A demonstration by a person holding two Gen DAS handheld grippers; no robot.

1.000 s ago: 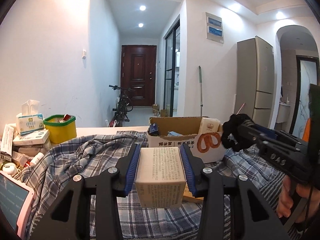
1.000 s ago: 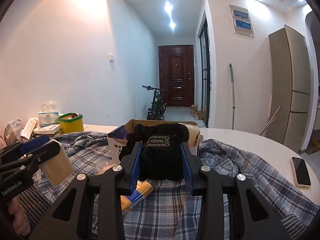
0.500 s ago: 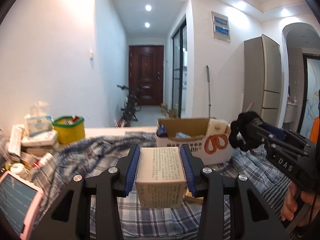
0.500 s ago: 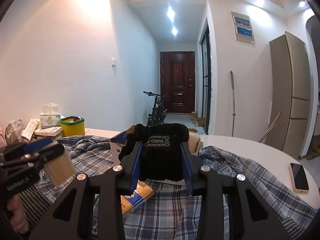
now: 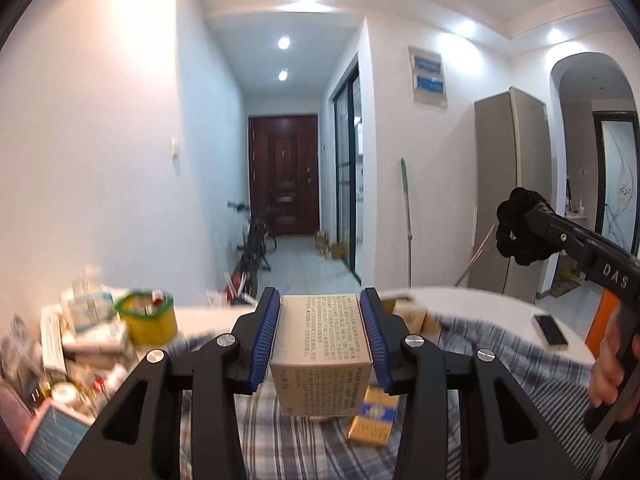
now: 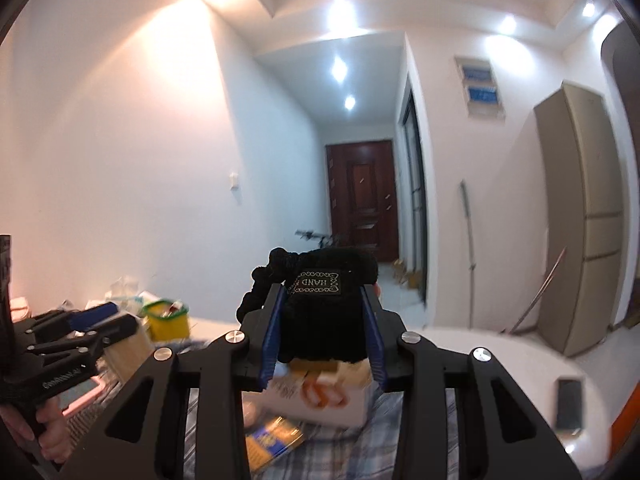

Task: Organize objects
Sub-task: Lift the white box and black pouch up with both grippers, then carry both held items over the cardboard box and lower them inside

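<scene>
Now, left wrist view:
Left gripper (image 5: 320, 344): black plastic fingers with ribbed blue pads (image 5: 266, 338), clamped on a box (image 5: 320, 354), pointing slightly downward.
Box: rectangular beige card with fine printed text, held above the cloth (image 5: 304, 446), not touching it.
Cloth: soft blue-grey plaid, rumpled over the table (image 5: 488, 306).
Pack (image 5: 374, 416): flat, blue and gold, lying on the cloth under the box.
Tub (image 5: 146, 318): round, yellow with a green rim, near the table's left edge among blurred clutter.
Phone (image 5: 551, 331): flat slab near the table's right edge.
Right gripper (image 5: 520, 236): seen side-on, raised, a hand (image 5: 612, 368) on its handle, gripping a glove (image 5: 516, 230).

Right wrist view:
Right gripper (image 6: 322, 332): pointing level, jaws squeezed tight on the glove (image 6: 322, 312).
Glove: black, fuzzy knit, with a woven label; shown only here.
Carton (image 6: 320, 398): open white cardboard with orange print, directly below the glove.
Left gripper (image 6: 86, 330): at the left, its box a blurred beige edge.
</scene>
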